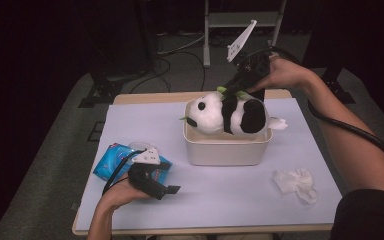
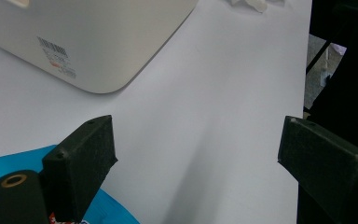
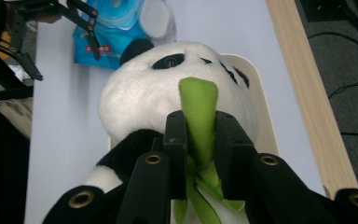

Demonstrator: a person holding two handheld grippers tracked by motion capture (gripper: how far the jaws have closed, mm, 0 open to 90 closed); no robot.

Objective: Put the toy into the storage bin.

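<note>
Right now the plush panda (image 1: pixel 230 114) lies on top of the cream bin (image 1: pixel 225 147), its green leaf (image 3: pixel 199 119) pinched between the right tool's (image 3: pixel 200 140) nearly closed jaws. The left tool (image 1: pixel 162 189) rests wide open, holding nothing, beside a blue packet (image 1: pixel 111 161) on the white-covered desk (image 1: pixel 220 195).

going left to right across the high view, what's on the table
blue wipes pack with the left gripper at it → white bin holding the panda plush → crumpled white tissue
</note>
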